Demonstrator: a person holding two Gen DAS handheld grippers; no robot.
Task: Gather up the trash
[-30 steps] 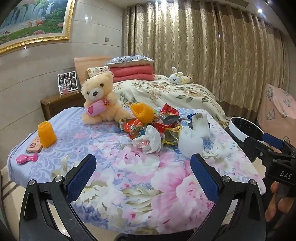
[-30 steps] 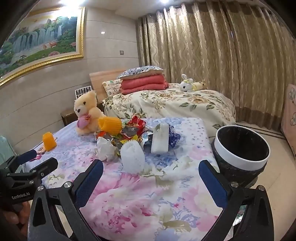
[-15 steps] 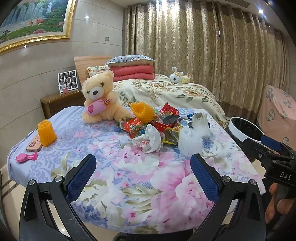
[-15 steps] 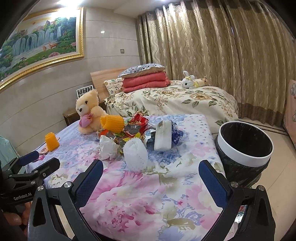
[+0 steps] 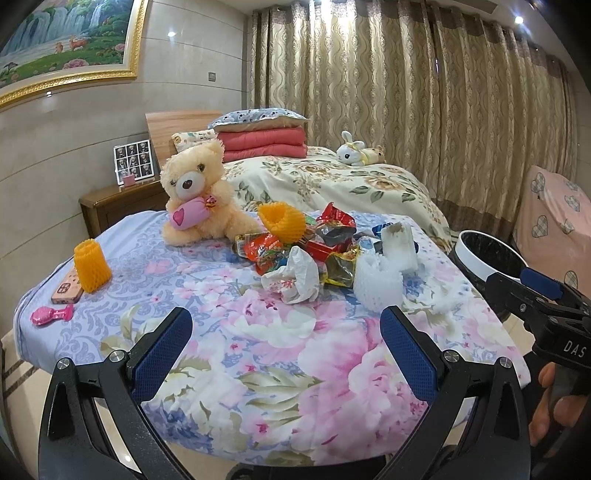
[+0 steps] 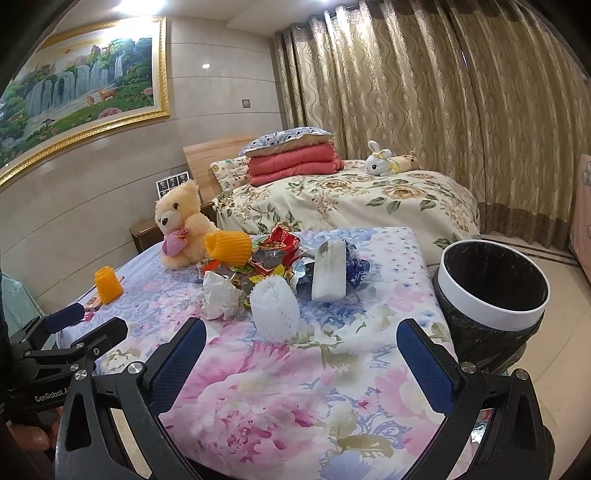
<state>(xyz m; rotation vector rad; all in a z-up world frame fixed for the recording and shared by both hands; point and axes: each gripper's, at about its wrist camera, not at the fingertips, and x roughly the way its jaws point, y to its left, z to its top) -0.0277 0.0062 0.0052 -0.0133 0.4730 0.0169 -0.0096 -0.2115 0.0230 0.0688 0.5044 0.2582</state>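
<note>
Both views are bright and sharp, lit warmly by ceiling spotlights (image 5: 519, 19) — small glints show on the glossy wall (image 6: 205, 66). Fisheye distortion bends the curtains (image 5: 406, 92) and darkens the corners; shadows stay soft.

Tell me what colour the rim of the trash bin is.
White, over a black liner; the trash bin shows best in the right wrist view.

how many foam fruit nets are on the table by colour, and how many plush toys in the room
orange foam nets: 2 — one upright by the phone, one on its side on the wrapper pile
white foam nets: 1
plush toys: 3 — teddy bear, bunny, small bear behind it
total: 6
</note>
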